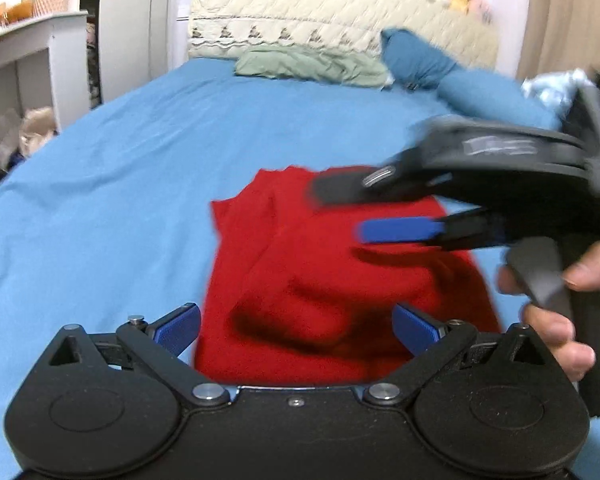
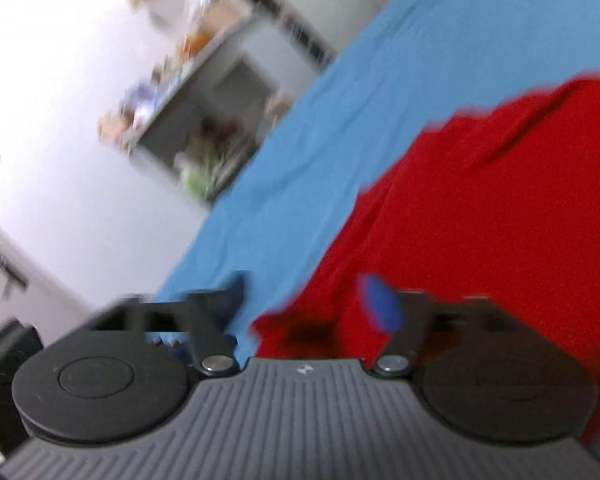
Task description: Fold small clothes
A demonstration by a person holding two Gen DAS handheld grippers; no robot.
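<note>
A red garment [image 1: 340, 276] lies partly folded on the blue bed sheet [image 1: 132, 168]. My left gripper [image 1: 298, 330] is open and empty, hovering over the garment's near edge. My right gripper [image 1: 348, 212] comes in from the right above the garment, tilted on its side, jaws apart and empty. In the right wrist view the right gripper [image 2: 306, 304] is open over the garment's [image 2: 480, 220] left edge, with the sheet [image 2: 340, 128] beyond. That view is blurred.
A green folded cloth [image 1: 312, 66] and blue pillows [image 1: 432, 68] lie at the head of the bed by a quilted headboard [image 1: 340, 16]. A white desk with shelves [image 1: 24, 60] stands left of the bed.
</note>
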